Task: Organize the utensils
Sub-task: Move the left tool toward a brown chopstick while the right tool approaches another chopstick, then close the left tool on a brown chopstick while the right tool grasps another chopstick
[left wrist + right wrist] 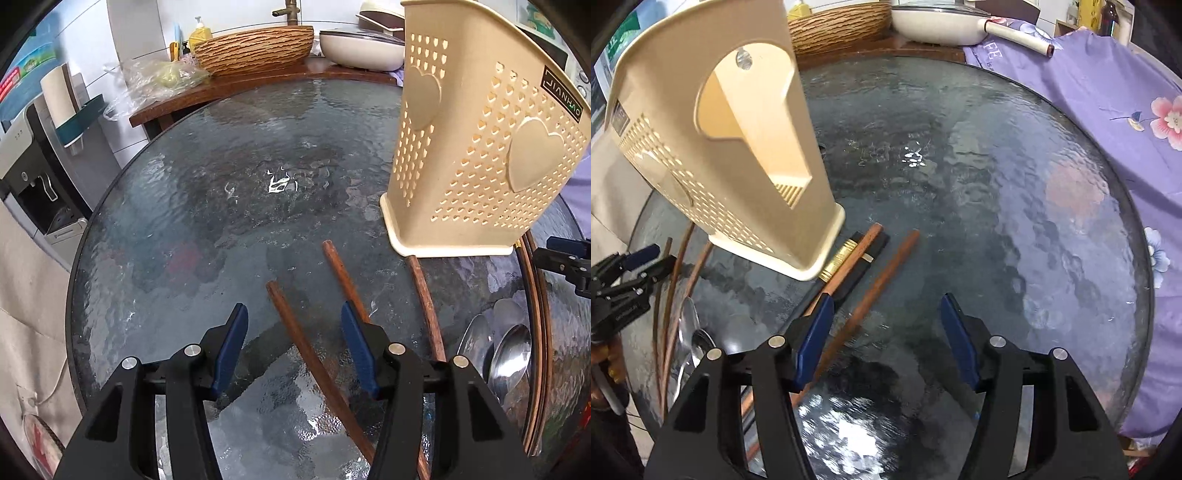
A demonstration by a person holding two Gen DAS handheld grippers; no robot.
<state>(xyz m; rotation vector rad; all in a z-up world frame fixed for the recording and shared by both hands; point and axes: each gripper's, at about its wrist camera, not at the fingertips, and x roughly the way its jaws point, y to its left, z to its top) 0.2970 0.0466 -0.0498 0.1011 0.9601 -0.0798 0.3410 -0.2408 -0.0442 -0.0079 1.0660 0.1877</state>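
On glass table (184, 221): three spoons (509, 354)

Rippled glass table (221, 206), perforated plastic holder (476, 147), wooden chopsticks (306, 347).

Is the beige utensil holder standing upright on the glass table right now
Yes, the beige utensil holder stands on its base on the glass table, with chopsticks lying loose beside it.

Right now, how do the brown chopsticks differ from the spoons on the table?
The chopsticks are brown, thin, straight sticks; the spoons are shiny metal with rounded bowls.
The chopsticks lie spread apart across the glass table, one between the open left gripper fingers; the spoons sit bunched, overlapping, beside it.
Both lie loose on the table, outside the beige holder.
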